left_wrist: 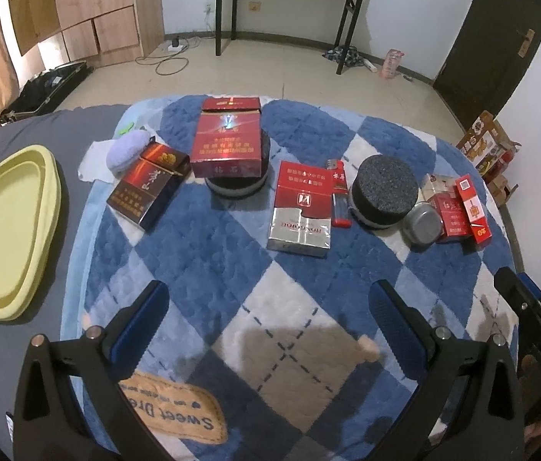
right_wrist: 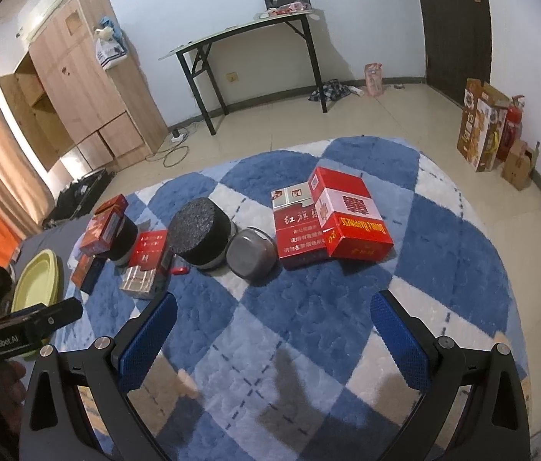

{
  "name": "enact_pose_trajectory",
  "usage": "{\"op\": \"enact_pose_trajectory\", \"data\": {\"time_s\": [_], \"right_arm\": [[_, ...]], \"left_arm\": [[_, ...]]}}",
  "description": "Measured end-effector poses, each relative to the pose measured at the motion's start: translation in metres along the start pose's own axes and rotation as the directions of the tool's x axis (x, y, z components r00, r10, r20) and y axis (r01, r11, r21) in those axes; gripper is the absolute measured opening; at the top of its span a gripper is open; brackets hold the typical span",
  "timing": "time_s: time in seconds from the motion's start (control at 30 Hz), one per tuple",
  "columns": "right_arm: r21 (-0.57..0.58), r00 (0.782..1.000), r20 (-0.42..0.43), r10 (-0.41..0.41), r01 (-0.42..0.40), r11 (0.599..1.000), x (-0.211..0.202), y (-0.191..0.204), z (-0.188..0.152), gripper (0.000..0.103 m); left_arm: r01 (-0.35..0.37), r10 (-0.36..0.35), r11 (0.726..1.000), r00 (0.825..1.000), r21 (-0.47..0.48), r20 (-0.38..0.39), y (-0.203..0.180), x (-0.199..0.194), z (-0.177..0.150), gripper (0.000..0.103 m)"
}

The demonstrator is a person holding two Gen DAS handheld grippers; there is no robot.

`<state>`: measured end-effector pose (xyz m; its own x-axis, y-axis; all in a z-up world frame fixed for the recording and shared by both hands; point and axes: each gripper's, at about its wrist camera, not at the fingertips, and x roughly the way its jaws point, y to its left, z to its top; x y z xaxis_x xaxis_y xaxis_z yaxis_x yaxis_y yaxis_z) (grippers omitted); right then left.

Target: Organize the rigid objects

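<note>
Both the left gripper (left_wrist: 268,307) and the right gripper (right_wrist: 274,319) hover with blue-padded fingers spread wide, gripping nothing, above the blue-and-white checked plush blanket (left_wrist: 201,246). On it lie a red-and-silver cigarette pack (left_wrist: 300,211) just beside a red lighter (left_wrist: 339,196), 2 black foam cylinders (left_wrist: 383,192), and a grey metal tin (right_wrist: 251,255). A pale yellow-green oval tray (left_wrist: 9,230) sits off the blanket's left edge.

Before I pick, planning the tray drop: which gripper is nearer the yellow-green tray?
Left. The left gripper has the tray just to its left; the right gripper sits farther right, over the blanket.
</note>
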<state>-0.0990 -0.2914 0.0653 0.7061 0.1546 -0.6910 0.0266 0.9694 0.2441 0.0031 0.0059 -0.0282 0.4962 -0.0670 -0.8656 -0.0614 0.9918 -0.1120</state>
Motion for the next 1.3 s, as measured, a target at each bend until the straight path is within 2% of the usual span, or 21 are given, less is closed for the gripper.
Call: {"op": "enact_pose_trajectory", "data": {"time_s": [0.27, 0.4, 0.47, 0.63, 0.73, 0.8, 0.9, 0.97, 1.0, 1.07, 1.13, 1.17, 1.2, 1.3], "right_arm": [[0.073, 0.998, 0.04, 0.048, -0.051, 0.996, 0.001, -0.025, 0.007, 0.103], [0.09, 0.998, 0.05, 0.035, -0.04, 0.995, 0.007, -0.046, 0.017, 0.103], [0.085, 0.998, 0.056, 0.042, -0.047, 0.995, 0.01, -0.054, 0.024, 0.103], [0.122, 0.996, 0.03, 0.078, -0.081, 0.989, 0.028, -0.074, 0.041, 0.099], [0.132, 0.995, 0.003, 0.104, -0.103, 0.986, 0.046, -0.08, 0.05, 0.099], [0.135, 0.995, -0.02, 0.094, -0.09, 0.987, 0.055, -0.085, 0.053, 0.099], [0.133, 0.992, -0.047, 0.119, -0.111, 0.985, 0.074, -0.086, 0.057, 0.099], [0.133, 0.991, -0.067, 0.119, -0.11, 0.985, 0.085, -0.086, 0.061, 0.098], [0.144, 0.989, -0.073, 0.125, -0.114, 0.983, 0.09, -0.087, 0.061, 0.096], [0.151, 0.986, -0.095, 0.135, -0.12, 0.981, 0.101, -0.086, 0.061, 0.09], [0.129, 0.987, -0.1, 0.124, -0.111, 0.985, 0.107, -0.084, 0.06, 0.072], [0.121, 0.988, -0.099, 0.119, -0.107, 0.987, 0.11, -0.083, 0.059, 0.069], [0.119, 0.988, -0.1, 0.119, -0.107, 0.987, 0.112, -0.082, 0.059, 0.058], [0.123, 0.989, -0.079, 0.123, -0.113, 0.986, 0.111, -0.084, 0.057, 0.058]], "left_arm": [[0.03, -0.03, 1.0, 0.999, -0.005, 0.038, 0.02, -0.021, 0.027, 0.103], [0.049, -0.049, 0.999, 0.997, 0.015, 0.057, 0.031, -0.028, 0.049, 0.103], [0.051, -0.053, 0.998, 0.998, 0.043, 0.031, 0.034, -0.014, 0.065, 0.103], [-0.018, 0.021, 0.998, 0.999, 0.067, -0.045, 0.039, 0.033, 0.096, 0.101], [-0.045, 0.048, 0.994, 0.999, 0.097, -0.025, 0.038, 0.048, 0.107, 0.101], [-0.055, 0.058, 0.993, 0.998, 0.108, -0.033, 0.038, 0.056, 0.111, 0.101], [-0.038, 0.042, 0.994, 0.998, 0.103, -0.04, 0.037, 0.069, 0.115, 0.094], [-0.046, 0.049, 0.994, 0.998, 0.103, -0.026, 0.036, 0.075, 0.116, 0.094], [-0.051, 0.054, 0.994, 0.998, 0.097, -0.03, 0.036, 0.079, 0.117, 0.091], [-0.042, 0.045, 0.997, 0.998, 0.071, -0.041, 0.038, 0.085, 0.117, 0.078], [-0.016, 0.019, 0.999, 0.998, 0.049, -0.068, 0.039, 0.091, 0.117, 0.059], [-0.004, 0.006, 0.999, 0.997, 0.033, -0.074, 0.041, 0.093, 0.117, 0.059], [-0.006, 0.007, 1.0, 0.998, 0.025, -0.062, 0.041, 0.091, 0.116, 0.059], [0.012, -0.011, 1.0, 0.999, 0.003, -0.038, 0.042, 0.085, 0.114, 0.058]]}}
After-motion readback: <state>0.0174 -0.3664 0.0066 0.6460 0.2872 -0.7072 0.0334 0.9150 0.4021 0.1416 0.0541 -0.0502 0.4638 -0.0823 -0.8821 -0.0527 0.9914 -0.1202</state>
